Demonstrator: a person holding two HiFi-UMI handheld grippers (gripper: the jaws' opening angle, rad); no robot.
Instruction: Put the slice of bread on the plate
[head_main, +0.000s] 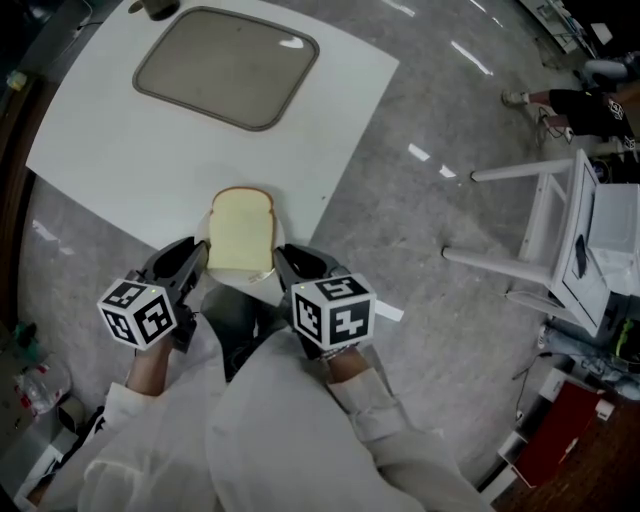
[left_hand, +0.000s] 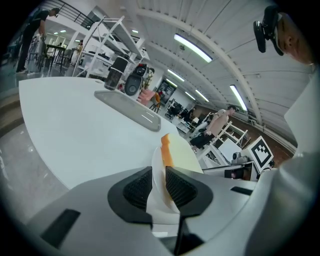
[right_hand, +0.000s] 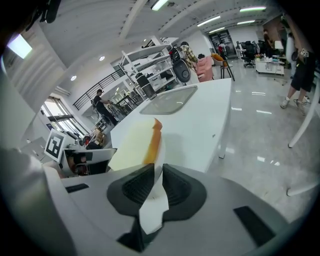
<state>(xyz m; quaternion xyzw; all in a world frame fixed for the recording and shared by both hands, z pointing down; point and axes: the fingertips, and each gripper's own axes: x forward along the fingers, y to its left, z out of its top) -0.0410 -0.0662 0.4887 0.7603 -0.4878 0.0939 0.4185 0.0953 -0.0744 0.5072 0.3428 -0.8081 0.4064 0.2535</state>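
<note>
Between the ribbed black pads of the left gripper (left_hand: 159, 185) sits the thin white rim of a plate (left_hand: 156, 167); the jaws are closed tight on it, with only the rim's thickness between them. The right gripper (right_hand: 156, 185) does the same on the opposite side, its jaws pinching the plate's right rim.

On the plate, between the two grippers, lies the slice of bread (head_main: 241, 232). It lies flat, pale face up, with its rounded top pointing far. In each gripper view its orange-brown crust begins just beyond the fingertips. The pads bite the rim, and it cannot be told whether they also touch the crust. The bread covers most of the plate, so in the head view only a sliver of white shows at the near end.

In the head view the plate crosses the near edge of the white table (head_main: 110, 150). Whether it rests on that edge cannot be told.

On the far part of the table lies a grey rectangular tray (head_main: 227, 67) with rounded corners, well apart from the plate.

To the right, on the grey floor (head_main: 420, 230), stands a white rack (head_main: 570, 230).
</note>
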